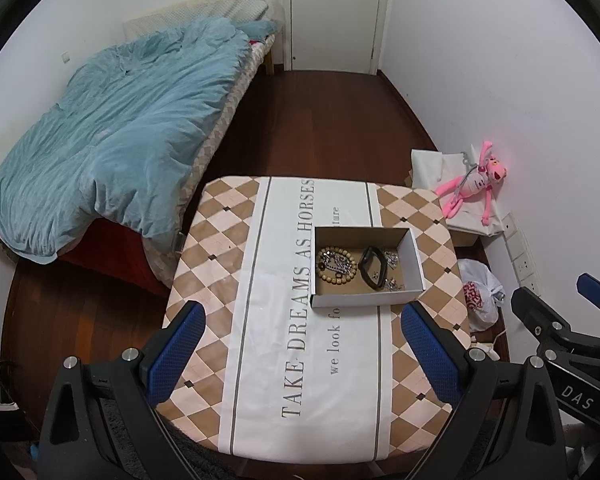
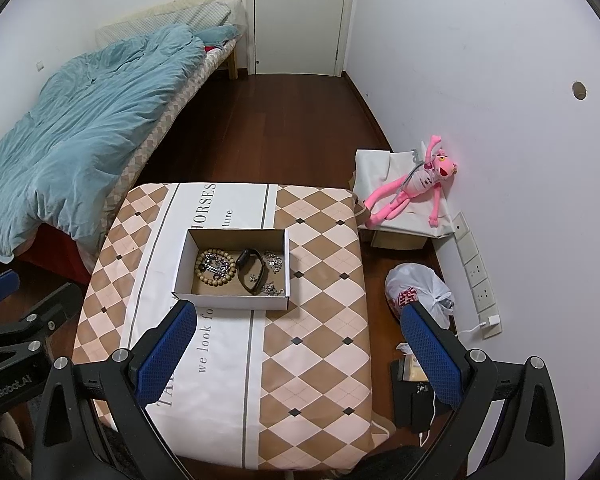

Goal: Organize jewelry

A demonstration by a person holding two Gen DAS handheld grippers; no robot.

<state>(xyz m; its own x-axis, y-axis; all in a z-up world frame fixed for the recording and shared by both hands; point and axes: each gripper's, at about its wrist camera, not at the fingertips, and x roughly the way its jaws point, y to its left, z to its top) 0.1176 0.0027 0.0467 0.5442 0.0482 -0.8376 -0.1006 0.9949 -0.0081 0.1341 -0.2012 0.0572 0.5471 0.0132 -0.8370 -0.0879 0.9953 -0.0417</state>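
Jewelry fills a shallow open cardboard box (image 1: 413, 258) that sits on the table (image 1: 228, 240), on the white printed band of its cloth and toward the far edge, nearer the right edge than the left. Both grippers hang above the near edge, well apart from the box and touching nothing. The left gripper (image 1: 301, 354) points forward over the cloth with its blue-padded fingers (image 1: 178, 350) spread wide and nothing between them; the right gripper (image 2: 298, 354) is posed the same way, jaws released and wide, one pad over the table's near part and the other past its right edge, above the floor. In the left wrist view the right gripper's black frame shows at the right border, and in the right wrist view the left one's frame shows at the left border, so the two are held side by side. Inside the box, a wooden bead bracelet (image 2: 216, 266) lies at the left end as a ring, with a silver chain (image 2: 216, 268) heaped in its middle. Just right of it rests a black band (image 2: 251, 270) curled into a loop (watch strap or bangle, too small to tell). Small silver pieces (image 2: 275, 261) are scattered along the right wall, some near the box's front right corner; their exact kind cannot be made out. The box floor is bare brown cardboard, its outer walls white.
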